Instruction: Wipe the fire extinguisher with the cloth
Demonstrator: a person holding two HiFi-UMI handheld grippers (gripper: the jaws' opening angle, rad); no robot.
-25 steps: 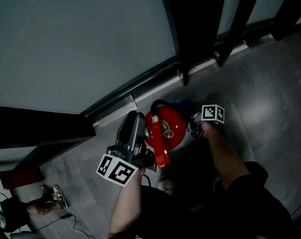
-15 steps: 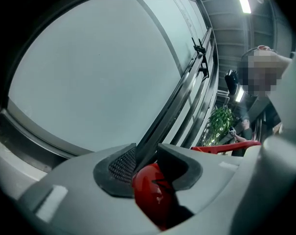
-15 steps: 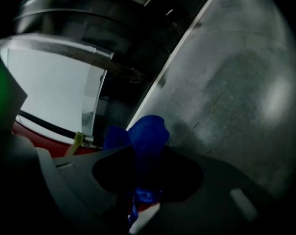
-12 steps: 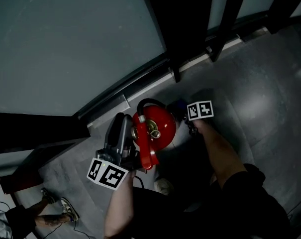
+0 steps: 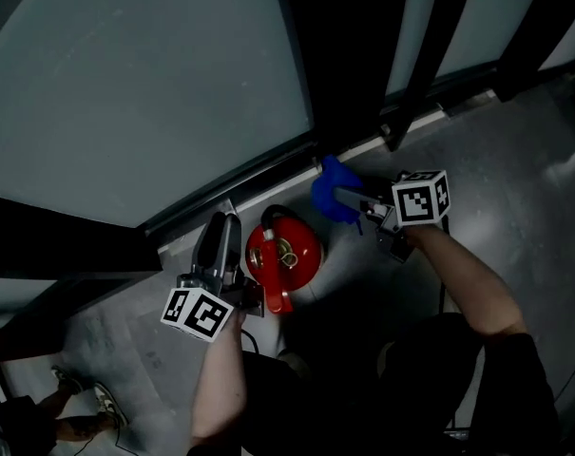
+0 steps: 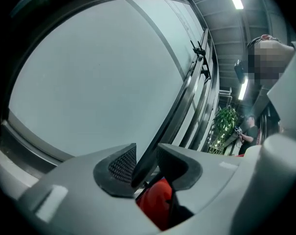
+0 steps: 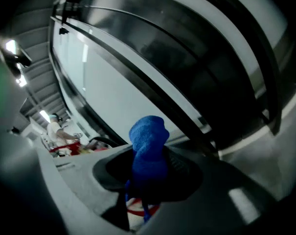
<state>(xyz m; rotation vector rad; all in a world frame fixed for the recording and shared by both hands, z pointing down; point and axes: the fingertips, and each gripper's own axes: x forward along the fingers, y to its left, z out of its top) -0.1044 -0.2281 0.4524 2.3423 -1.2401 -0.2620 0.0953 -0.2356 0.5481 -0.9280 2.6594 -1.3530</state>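
Left gripper: my left gripper (image 6: pixel 147 163) is grey moulded plastic with cross-hatched black pads. Its jaws stand a narrow slit apart and clamp nothing.
Right gripper: my right gripper (image 7: pixel 150 168) is the same grey shell, and its jaws are pressed onto the cloth.
Cloth: a blue, nubbly-piled cloth (image 7: pixel 148 136), bunched into a rounded knob that stands up out of the right jaws.
Cloth position: in the air, right of the extinguisher and nearer the window, not touching it.
Fire extinguisher: a glossy red, round-shouldered metal fire extinguisher (image 5: pixel 297 259), upright on the floor between my two grippers. It has a brassy valve on top, a red lever and a curved black hose (image 5: pixel 277 212).
Contact: the left gripper lies just beside its left flank; I cannot tell whether they touch.
Floor: smooth grey slab floor (image 5: pixel 515 160).
Window: pale frosted pane (image 5: pixel 125 93) in a dark metal frame (image 5: pixel 344 55).
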